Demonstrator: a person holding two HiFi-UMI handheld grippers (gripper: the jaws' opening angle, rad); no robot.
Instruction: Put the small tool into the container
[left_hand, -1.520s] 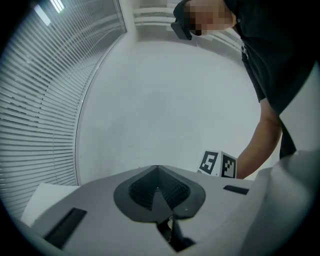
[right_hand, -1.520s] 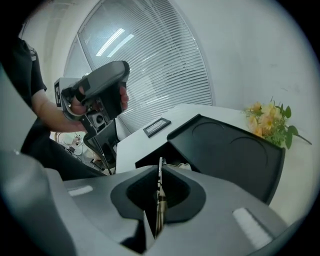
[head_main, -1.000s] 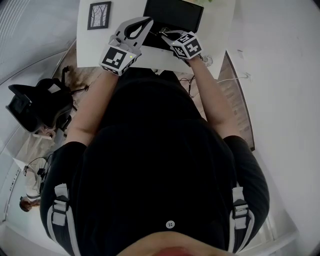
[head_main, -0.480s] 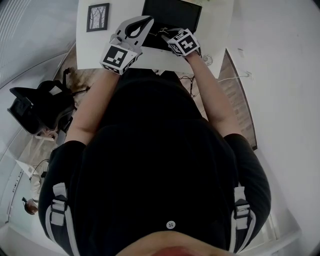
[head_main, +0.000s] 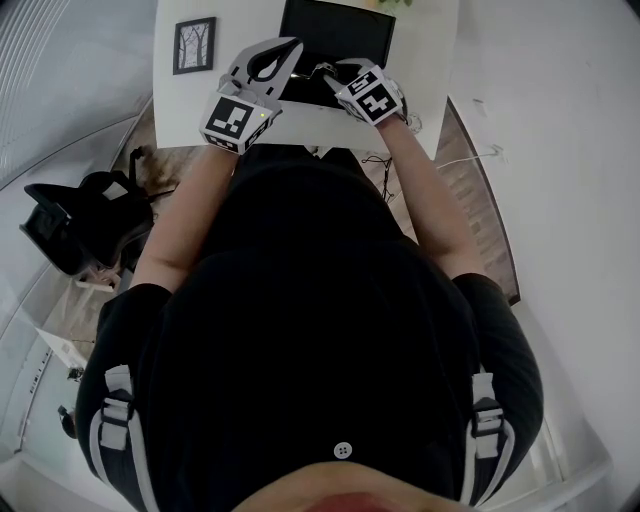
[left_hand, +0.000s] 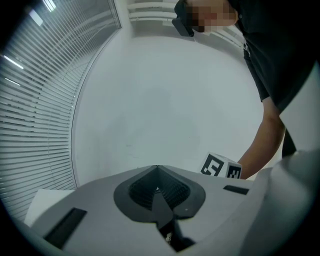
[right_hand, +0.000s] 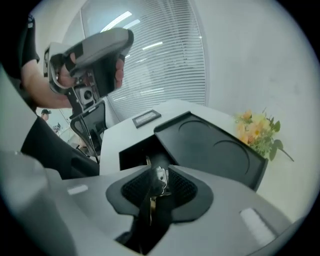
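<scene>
Small tool (right_hand: 159, 181): thin bright metal, judged light, stiff and slick. Sits loose between fingers of right gripper (right_hand: 159, 169), just spread wide, over open black container (right_hand: 131, 152) on white counter (right_hand: 112, 136). Best pinched flat across its middle. Left gripper (left_hand: 157, 167): fingers together, empty.

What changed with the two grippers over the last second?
The right gripper has just been opening its jaws, letting go of the small tool. The tool still shows loose between them, in front of the black container. The gripper also rolled slightly. The left gripper stayed shut beside it, and the container stayed in place with its lid open.
</scene>
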